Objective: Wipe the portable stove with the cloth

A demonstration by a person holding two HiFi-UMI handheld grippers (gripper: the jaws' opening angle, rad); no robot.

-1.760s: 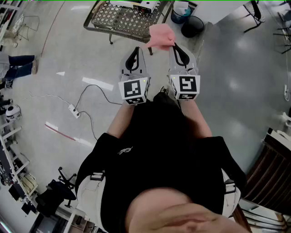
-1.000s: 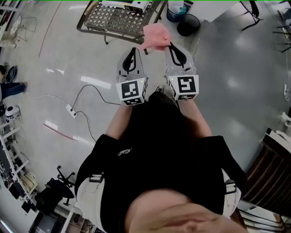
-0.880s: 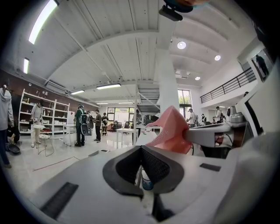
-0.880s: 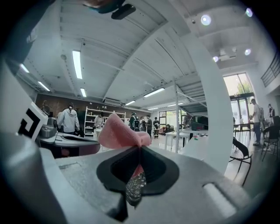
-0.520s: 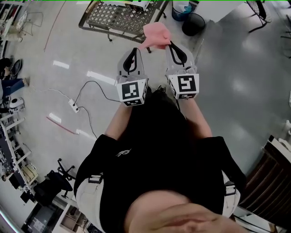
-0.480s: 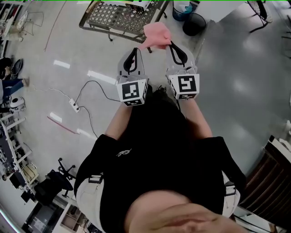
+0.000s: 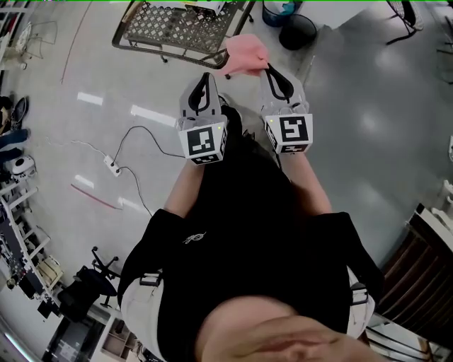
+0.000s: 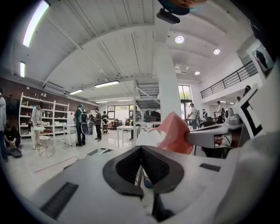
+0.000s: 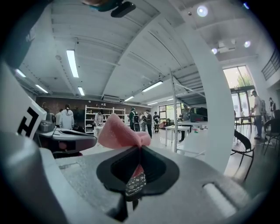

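Note:
In the head view both grippers are held out side by side in front of the person's body, above the floor. My right gripper [image 7: 270,68] is shut on a pink cloth [image 7: 245,55], which bunches up past its tips. The right gripper view shows the same cloth [image 9: 119,131] pinched between the closed jaws of the right gripper [image 9: 140,148]. My left gripper [image 7: 204,79] is shut and empty. In the left gripper view the left gripper [image 8: 141,148] has its jaws together, with the cloth [image 8: 176,132] off to the right. I cannot make out a stove for certain.
A metal mesh table [image 7: 168,28] stands just ahead of the grippers. A black bin [image 7: 297,32] and a blue bucket [image 7: 277,10] are beyond the right gripper. A power strip [image 7: 112,167] with its cable lies on the floor at left. Several people stand far off.
The floor and the mesh table have shifted in the head view as the person moves. Both grippers keep side by side and shut, the cloth still in the right one.

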